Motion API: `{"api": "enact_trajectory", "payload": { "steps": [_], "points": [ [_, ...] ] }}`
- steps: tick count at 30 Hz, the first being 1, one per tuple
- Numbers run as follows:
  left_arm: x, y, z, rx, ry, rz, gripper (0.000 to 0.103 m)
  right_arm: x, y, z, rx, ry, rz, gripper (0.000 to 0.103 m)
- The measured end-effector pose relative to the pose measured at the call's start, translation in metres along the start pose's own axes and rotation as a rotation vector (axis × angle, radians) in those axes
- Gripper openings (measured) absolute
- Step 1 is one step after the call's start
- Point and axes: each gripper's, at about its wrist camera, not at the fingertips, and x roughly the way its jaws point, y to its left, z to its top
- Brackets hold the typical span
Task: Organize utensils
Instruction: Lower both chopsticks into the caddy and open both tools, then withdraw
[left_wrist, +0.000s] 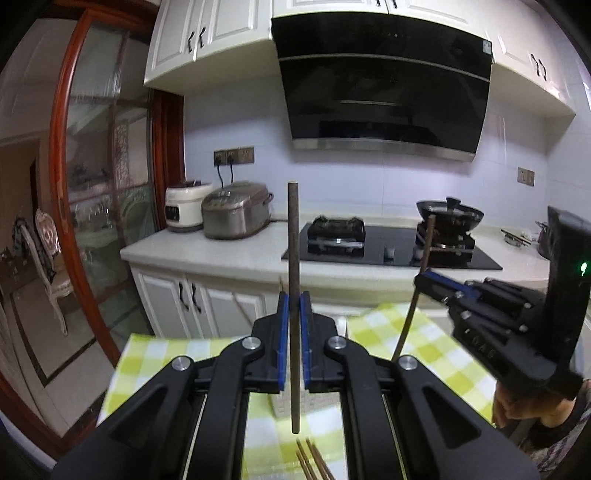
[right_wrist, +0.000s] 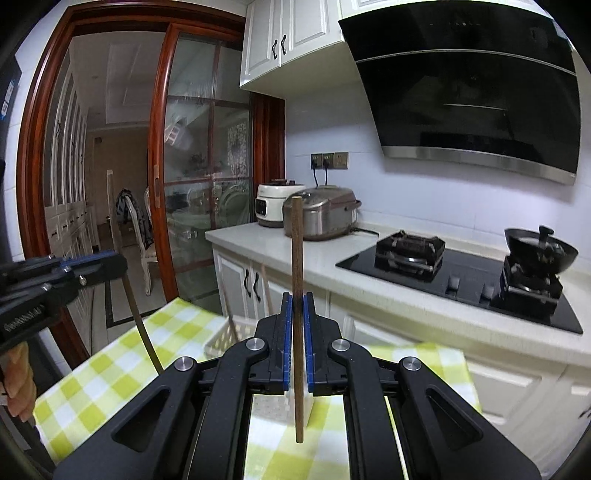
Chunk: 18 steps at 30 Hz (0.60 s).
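My left gripper (left_wrist: 294, 295) is shut on a dark brown chopstick (left_wrist: 293, 229) that stands upright between its blue pads, above the green-and-white checked tablecloth (left_wrist: 436, 343). Several more chopsticks (left_wrist: 310, 459) lie on the cloth below it. To its right, my right gripper (left_wrist: 419, 280) is shut on a second chopstick (left_wrist: 428, 240), slightly tilted. In the right wrist view that chopstick (right_wrist: 296, 240) stands upright in the right gripper (right_wrist: 296, 295). The left gripper (right_wrist: 123, 266) shows at the left with its chopstick (right_wrist: 142, 332). A white slotted basket (right_wrist: 221, 341) sits on the cloth, partly hidden.
Beyond the table runs a white counter (left_wrist: 229, 254) with two rice cookers (left_wrist: 236, 214), a black gas hob (left_wrist: 391, 247) and a black wok (left_wrist: 448, 212) under a range hood (left_wrist: 384, 92). A glass sliding door (right_wrist: 199, 192) is at the left. A hand (right_wrist: 18, 384) holds the left gripper.
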Motion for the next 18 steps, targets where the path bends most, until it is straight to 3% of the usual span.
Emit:
{"api": "enact_trajectory", "payload": {
  "steps": [9,14,18],
  "points": [
    [0.049,0.008,0.051,-0.037,-0.027,0.02,0.006,0.043,-0.003,0.032,0.02,0.004,0.028,0.006],
    [0.088,0.016,0.043,-0.095,0.03,0.007,0.006,0.074,0.001,0.025,-0.007,0.063,0.041,0.006],
    [0.122,0.027,0.016,-0.139,0.127,-0.012,0.006,0.099,0.002,0.009,-0.013,0.142,0.053,0.006]
  ]
}}
